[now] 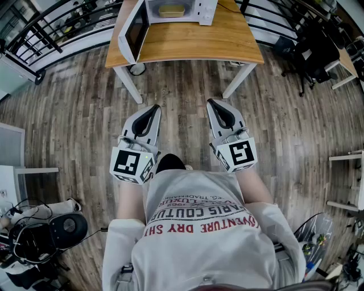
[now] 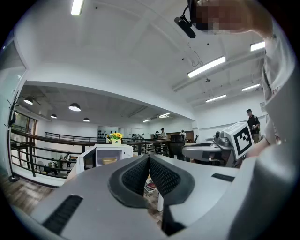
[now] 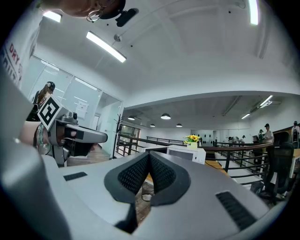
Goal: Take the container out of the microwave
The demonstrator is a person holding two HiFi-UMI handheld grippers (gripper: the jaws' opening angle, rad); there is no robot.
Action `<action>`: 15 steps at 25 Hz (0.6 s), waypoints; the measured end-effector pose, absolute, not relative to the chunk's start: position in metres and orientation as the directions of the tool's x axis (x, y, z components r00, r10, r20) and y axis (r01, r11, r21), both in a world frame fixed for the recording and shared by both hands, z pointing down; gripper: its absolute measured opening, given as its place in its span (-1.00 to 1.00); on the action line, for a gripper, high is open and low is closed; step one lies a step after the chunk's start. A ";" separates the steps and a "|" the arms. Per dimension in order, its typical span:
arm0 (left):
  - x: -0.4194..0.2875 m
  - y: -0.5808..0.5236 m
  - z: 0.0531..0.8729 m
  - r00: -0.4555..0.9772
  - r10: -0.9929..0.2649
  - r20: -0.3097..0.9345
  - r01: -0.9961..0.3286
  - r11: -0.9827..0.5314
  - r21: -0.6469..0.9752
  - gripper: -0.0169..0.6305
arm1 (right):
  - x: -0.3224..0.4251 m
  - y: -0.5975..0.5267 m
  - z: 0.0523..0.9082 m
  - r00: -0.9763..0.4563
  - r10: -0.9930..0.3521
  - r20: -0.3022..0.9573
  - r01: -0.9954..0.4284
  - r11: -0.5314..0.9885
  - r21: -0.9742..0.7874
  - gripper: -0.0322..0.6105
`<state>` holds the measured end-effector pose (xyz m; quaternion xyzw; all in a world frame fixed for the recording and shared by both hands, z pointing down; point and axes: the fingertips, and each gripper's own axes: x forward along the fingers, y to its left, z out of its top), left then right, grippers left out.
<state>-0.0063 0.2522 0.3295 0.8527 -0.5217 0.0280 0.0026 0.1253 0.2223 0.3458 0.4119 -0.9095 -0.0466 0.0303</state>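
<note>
Both claws clenched, nothing in either: my left gripper (image 2: pixel 148 161) has its pads pressed together, right gripper (image 3: pixel 149 158) same, both level in front of the person's torso. The flat tan rectangular container (image 1: pixel 172 10) sits inside the white boxy microwave (image 1: pixel 208 11), whose white door (image 1: pixel 134 31) is swung open, on the light wooden table (image 1: pixel 193 42), well apart from both grippers. Container's contents: can't tell.

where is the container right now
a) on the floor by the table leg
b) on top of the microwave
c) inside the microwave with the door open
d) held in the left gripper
C: the yellowish container sits inside the microwave, whose door hangs open over the table, while the left gripper and right gripper are shut, empty and short of the table.
</note>
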 end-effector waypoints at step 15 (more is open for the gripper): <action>0.007 0.237 0.331 0.461 -0.885 0.058 -0.886 -0.463 -0.025 -0.90 | 0.136 0.210 0.350 -0.678 -0.735 0.021 -0.731 0.677 0.080 -0.81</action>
